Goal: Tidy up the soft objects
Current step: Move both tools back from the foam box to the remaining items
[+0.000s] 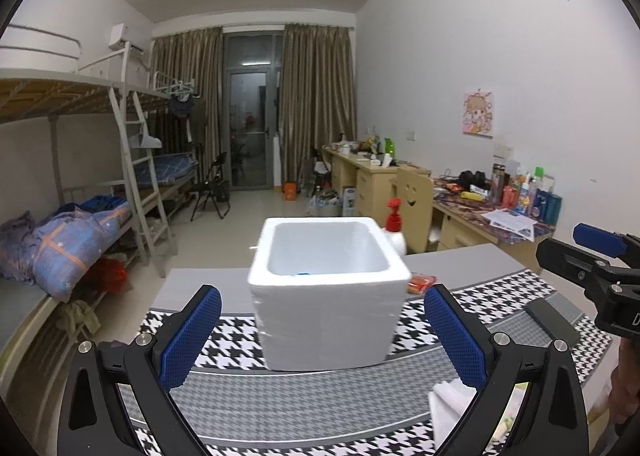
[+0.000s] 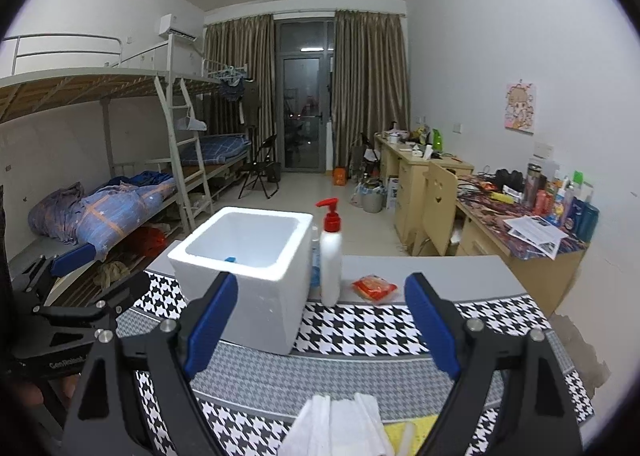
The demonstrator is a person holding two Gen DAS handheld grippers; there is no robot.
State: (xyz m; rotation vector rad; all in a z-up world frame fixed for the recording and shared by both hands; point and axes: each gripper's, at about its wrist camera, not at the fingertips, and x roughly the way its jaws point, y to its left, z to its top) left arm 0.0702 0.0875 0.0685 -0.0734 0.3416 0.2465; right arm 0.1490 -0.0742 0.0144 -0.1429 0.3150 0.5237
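My left gripper, with black arms and blue ribbed pads, hangs with its jaws spread wide and nothing between the pads. Straight ahead of it on the black-and-white houndstooth mat stands an open white foam box; a small blue thing shows inside it, too little visible to name. Just behind the box's right corner stands a white pump bottle with a red pump head, and right of that a small red-orange packet lies on the bare grey tabletop. My right gripper is also spread wide and grips nothing. Below it, near the mat's front edge, lies a folded white cloth, with a yellow soft piece just beside it on the right. A person's hand shows at the far right of the left view.
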